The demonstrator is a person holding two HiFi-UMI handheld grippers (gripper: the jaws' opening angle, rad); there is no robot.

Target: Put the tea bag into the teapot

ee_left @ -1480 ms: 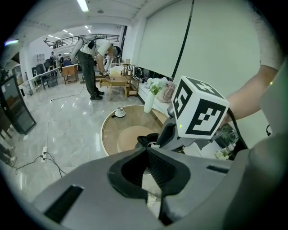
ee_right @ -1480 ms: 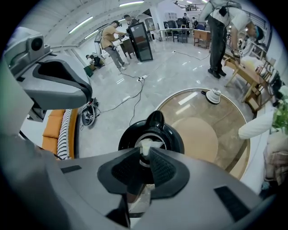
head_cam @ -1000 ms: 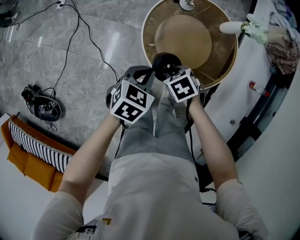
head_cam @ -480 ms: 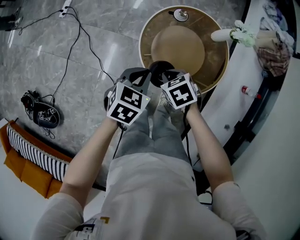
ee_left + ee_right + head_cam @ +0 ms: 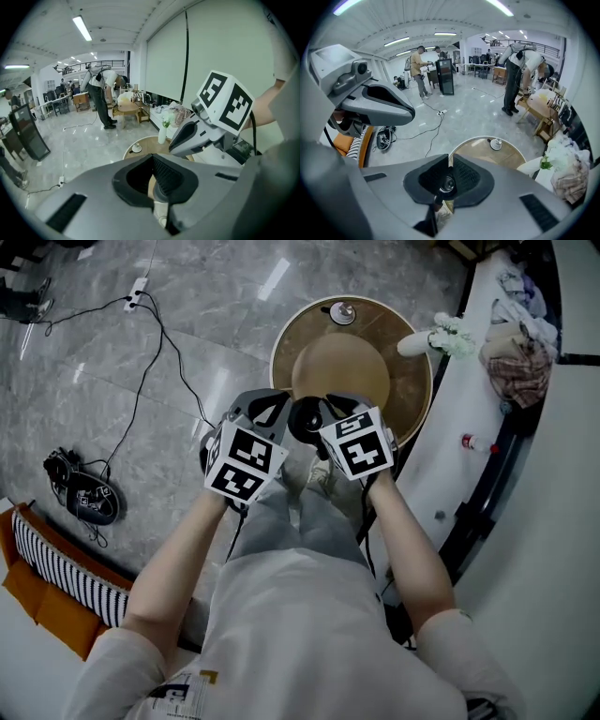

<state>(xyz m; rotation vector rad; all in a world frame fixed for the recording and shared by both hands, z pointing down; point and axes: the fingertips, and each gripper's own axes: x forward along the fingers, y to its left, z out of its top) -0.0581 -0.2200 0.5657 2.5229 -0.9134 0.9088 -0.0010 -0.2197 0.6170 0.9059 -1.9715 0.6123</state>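
No tea bag shows in any view. A small white lidded vessel on a saucer (image 5: pixel 342 311), perhaps the teapot, stands at the far edge of a round wooden table (image 5: pixel 412 390); it also shows as the vessel (image 5: pixel 136 148) and the vessel (image 5: pixel 495 143). My left gripper (image 5: pixel 270 405) and right gripper (image 5: pixel 339 407) are held side by side above the person's knees, short of the table. In the left gripper view the left gripper (image 5: pixel 152 174) has its jaws shut with nothing between them. The right gripper (image 5: pixel 449 173) is likewise shut and empty.
A white vase with flowers (image 5: pixel 427 337) stands at the table's right edge beside a white counter (image 5: pixel 441 446) with bundled cloth (image 5: pixel 517 362). Cables (image 5: pixel 159 343) and a headset (image 5: pixel 84 493) lie on the grey floor. People stand far off (image 5: pixel 513 70).
The round table now looks smaller and farther from the grippers than a second ago. Both grippers stay together and shut, drifting slightly down-left in the head view.
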